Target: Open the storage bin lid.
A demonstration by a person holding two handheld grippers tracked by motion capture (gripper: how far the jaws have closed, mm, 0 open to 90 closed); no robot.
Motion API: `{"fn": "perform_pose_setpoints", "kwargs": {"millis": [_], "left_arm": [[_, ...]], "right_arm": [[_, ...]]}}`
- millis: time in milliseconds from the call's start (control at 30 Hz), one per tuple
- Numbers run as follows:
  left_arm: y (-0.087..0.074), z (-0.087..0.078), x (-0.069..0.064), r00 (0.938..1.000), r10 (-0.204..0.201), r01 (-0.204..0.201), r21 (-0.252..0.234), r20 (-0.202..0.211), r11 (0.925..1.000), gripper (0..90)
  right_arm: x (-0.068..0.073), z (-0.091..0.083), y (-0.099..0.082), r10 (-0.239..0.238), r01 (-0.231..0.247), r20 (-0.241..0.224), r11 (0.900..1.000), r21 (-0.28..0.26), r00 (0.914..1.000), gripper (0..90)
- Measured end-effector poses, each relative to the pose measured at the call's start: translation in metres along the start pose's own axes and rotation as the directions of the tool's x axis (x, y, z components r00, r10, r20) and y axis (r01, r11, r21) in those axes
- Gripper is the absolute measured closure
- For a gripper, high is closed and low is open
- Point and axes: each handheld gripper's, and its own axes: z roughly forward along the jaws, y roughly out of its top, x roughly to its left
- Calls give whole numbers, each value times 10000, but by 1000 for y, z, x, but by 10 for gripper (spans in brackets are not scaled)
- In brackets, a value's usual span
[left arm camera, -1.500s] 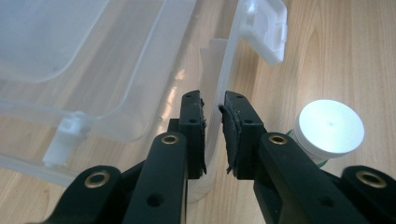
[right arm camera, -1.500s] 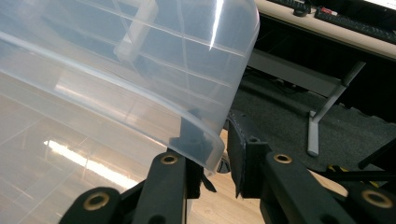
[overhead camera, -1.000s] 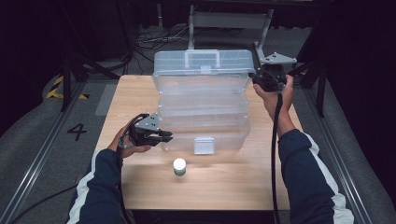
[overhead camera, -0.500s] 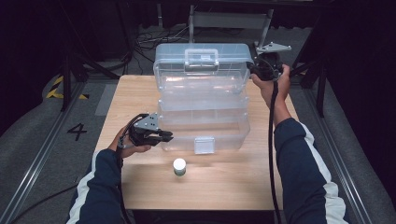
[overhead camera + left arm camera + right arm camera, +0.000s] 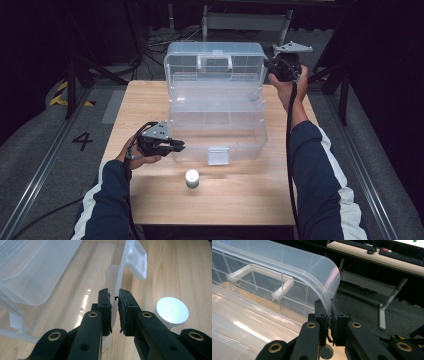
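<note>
The work in hand was the opening of a clear plastic tiered storage box [image 5: 216,112] that stood on the wooden surface [image 5: 150,100], toward its far half. Over the preceding second the lid [image 5: 215,62] had swung from lying nearly flat over the trays to standing upright at the far side, with its carrying handle [image 5: 215,61] facing the person. The right gripper [image 5: 274,65], raised at the far right corner of the box, had travelled with the lid edge, and its jaws had just been closing; in the right gripper view they were clenched on the rounded corner rim of the lid [image 5: 329,300]. The left gripper [image 5: 176,146] had kept its place at the near left corner, its jaws pinched on the thin front wall [image 5: 116,302] of the bottom tray, holding the base down. The latch flap [image 5: 218,155] hung loose at the middle of the front wall. A small white-capped jar [image 5: 192,178] stood on the surface just near of the box, apart from it. Judged from this state, the lid was close to fully open and the stepped trays were exposed; the jar was probably the item to be stowed next, which would require one gripper to let go of the box.
</note>
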Motion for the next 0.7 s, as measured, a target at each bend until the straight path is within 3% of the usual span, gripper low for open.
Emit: {"fn": "perform_pose_setpoints", "kwargs": {"millis": [700], "left_arm": [[-1,0,-5,9993,-13,11,-59,-374,10000,798]], "right_arm": [[-11,23,2,320,-322,-160,9994,-153,9994,858]]}}
